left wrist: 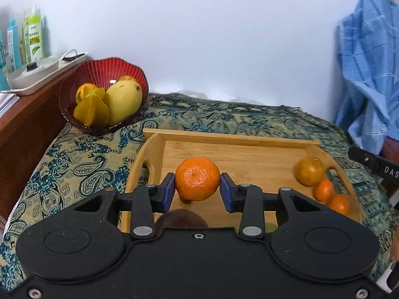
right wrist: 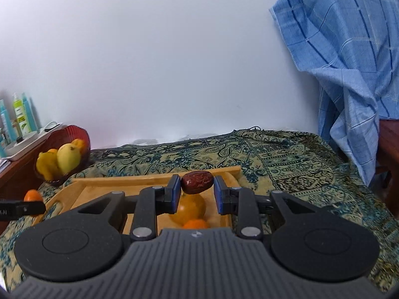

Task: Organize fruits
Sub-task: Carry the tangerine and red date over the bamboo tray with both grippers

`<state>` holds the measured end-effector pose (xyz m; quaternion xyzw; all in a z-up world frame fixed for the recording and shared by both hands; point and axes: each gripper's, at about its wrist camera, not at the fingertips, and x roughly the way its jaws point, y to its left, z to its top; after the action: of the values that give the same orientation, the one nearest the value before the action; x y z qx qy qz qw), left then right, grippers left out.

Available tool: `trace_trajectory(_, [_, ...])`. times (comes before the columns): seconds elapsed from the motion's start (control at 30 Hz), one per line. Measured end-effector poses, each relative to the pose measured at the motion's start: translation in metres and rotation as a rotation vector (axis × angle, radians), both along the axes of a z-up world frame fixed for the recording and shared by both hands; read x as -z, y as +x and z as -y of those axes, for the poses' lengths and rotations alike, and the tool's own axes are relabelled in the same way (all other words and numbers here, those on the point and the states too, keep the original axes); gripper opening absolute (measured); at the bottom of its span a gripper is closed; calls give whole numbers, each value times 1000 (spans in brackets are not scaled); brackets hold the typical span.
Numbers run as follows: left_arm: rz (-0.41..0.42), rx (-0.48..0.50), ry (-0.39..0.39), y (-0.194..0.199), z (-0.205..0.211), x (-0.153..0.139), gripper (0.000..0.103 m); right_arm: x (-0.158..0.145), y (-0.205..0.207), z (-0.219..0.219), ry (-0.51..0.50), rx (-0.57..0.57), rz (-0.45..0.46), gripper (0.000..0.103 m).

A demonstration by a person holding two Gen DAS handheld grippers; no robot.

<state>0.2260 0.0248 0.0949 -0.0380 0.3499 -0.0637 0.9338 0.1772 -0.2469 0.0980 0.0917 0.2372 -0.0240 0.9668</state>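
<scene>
Above the wooden tray (left wrist: pixel 249 140), the left hand-held gripper (left wrist: pixel 197 191) pinches a bright mandarin (left wrist: pixel 197 178) between its blue pads (left wrist: pixel 169 193), the fruit lifted clear of the tray floor with its shadow beneath it. Over the same tray, the right hand-held gripper (right wrist: pixel 197 191) is clamped on a wrinkled red date (right wrist: pixel 197 182), held sideways between its blue pads (right wrist: pixel 176 194) above the tray's far part. Left in the tray, at its right end by the handle cut-out, sit a dull orange-brown round fruit (left wrist: pixel 310 170) and two small mandarins (left wrist: pixel 323 189), close together in a short row; a dark rounded fruit (left wrist: pixel 183 219) shows partly behind the left gripper body. From the right wrist view the round fruit (right wrist: pixel 190 209) lies directly under the date. Beyond the tray's left corner, a red fluted bowl (left wrist: pixel 109 68) rests on the paisley cloth (left wrist: pixel 82 164), holding a yellow mango (left wrist: pixel 123 101), a starfruit (left wrist: pixel 91 111) and an orange fruit behind them. Bottles (left wrist: pixel 35 37) stand on a wooden shelf (left wrist: pixel 27 124) at far left, and a blue checked cloth (left wrist: pixel 369 69) hangs at right.
</scene>
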Motion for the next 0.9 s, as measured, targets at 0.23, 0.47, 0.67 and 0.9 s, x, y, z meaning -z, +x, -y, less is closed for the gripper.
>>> trace_trajectory(0.23, [-72, -35, 5, 37, 1, 16, 36, 12, 49, 6, 65, -7, -88, 33])
trace_trajectory(0.47, [-115, -47, 33, 63, 10, 29, 37, 20, 80, 7, 46, -48, -151, 33])
trace_trajectory(0.67, [-149, -46, 59, 79, 15, 37, 37, 21, 97, -1, 52, -133, -186, 33])
trace_trajectory(0.9, [-203, -47, 63, 92, 15, 45, 37, 29, 115, -9, 42, -174, -247, 33])
